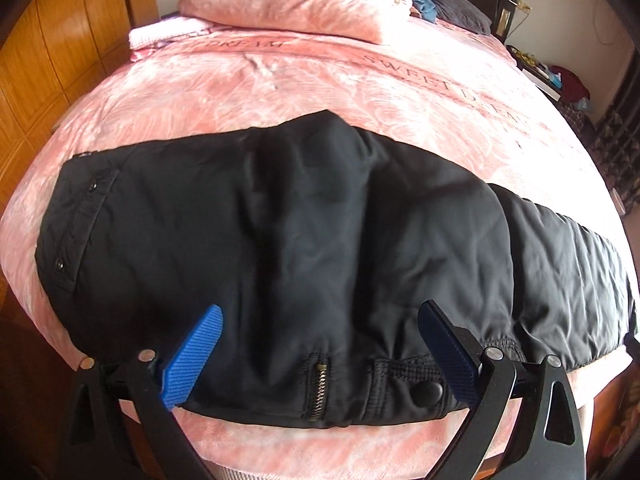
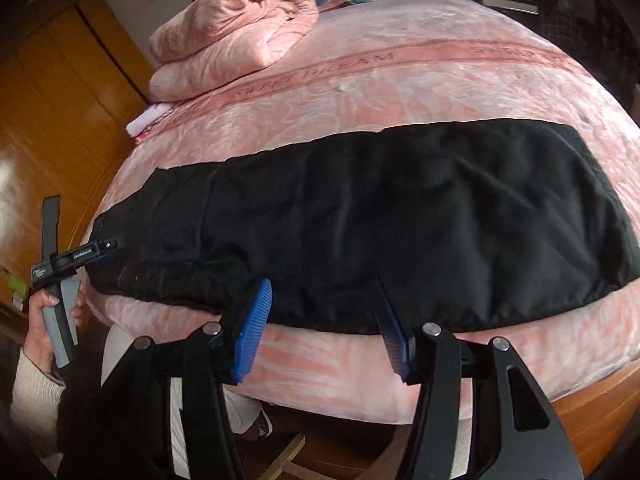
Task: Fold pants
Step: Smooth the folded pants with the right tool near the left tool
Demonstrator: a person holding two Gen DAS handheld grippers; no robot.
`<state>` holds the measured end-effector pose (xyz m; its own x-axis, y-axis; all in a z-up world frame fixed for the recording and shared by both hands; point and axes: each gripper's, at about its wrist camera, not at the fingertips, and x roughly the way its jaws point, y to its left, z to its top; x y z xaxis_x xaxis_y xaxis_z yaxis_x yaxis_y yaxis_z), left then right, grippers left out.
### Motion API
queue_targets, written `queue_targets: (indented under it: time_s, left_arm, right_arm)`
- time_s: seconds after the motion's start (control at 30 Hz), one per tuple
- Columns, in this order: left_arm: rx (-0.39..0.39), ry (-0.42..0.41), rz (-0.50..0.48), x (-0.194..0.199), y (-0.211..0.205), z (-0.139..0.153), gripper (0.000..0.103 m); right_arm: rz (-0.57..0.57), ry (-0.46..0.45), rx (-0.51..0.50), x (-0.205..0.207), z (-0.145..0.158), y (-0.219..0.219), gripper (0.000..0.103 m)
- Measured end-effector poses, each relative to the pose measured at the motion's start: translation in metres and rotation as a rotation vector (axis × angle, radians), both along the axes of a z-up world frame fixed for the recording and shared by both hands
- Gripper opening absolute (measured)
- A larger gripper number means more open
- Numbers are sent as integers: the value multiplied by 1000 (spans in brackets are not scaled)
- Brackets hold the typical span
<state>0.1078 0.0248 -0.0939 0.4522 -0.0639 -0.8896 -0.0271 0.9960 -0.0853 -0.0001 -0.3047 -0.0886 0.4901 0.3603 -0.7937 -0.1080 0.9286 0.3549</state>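
Black pants (image 2: 380, 220) are lying folded lengthwise across a pink bedspread (image 2: 400, 92) reading "SWEET DREAM". The left gripper (image 1: 320, 316) and the right gripper (image 2: 322, 292) are both hovering with jaws apart, holding nothing.

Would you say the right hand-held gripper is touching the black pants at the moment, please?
Cannot tell. In the right wrist view the right hand-held gripper stands open at the near edge of the black pants, but no gap or contact shows plainly.
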Motion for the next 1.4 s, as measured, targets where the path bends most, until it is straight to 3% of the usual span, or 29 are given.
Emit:
queue_targets:
  time_s: [0.1,0.2,0.3,0.47,0.57,0.63,0.7,0.77,0.87,1.0,1.1,1.27,1.33,1.4]
  left_arm:
    - [-21,16,28,-7,17,-6,99]
    - [-23,22,48,-12,29,-10,99]
    - [-17,24,57,-14,38,-13,99]
    - [-30,31,49,-10,42,-18,99]
    - [-41,29,44,-7,42,-18,99]
    - [-48,28,44,-6,42,-17,99]
    - [-48,29,46,-4,42,-17,99]
    - [-48,30,46,-4,42,-17,99]
    - [-41,36,44,-3,41,-19,99]
    - [-31,41,42,-3,40,-21,99]
    - [-27,42,39,-3,39,-23,99]
    - [-14,49,36,1,38,-25,99]
    - [-37,38,44,0,44,-21,99]
    - [-45,29,63,0,54,-18,99]
  right_arm:
    - [219,-8,-40,16,-13,79,52]
    - [304,51,-20,33,-25,120,52]
    - [305,75,-2,40,-31,134,48]
    - [386,24,-134,34,-29,146,50]
    - [459,-10,-234,29,-29,153,60]
    - [484,-24,-285,31,-33,157,59]
    - [492,-17,-297,34,-39,156,44]
    - [496,5,-280,39,-44,155,42]
    - [519,36,-191,44,-46,152,12]
    - [526,21,-195,41,-41,155,2]
    - [529,32,-176,38,-41,151,2]
    - [561,50,-226,33,-51,155,3]
    - [576,42,-233,32,-39,154,9]
    - [575,-2,-232,33,-25,160,26]
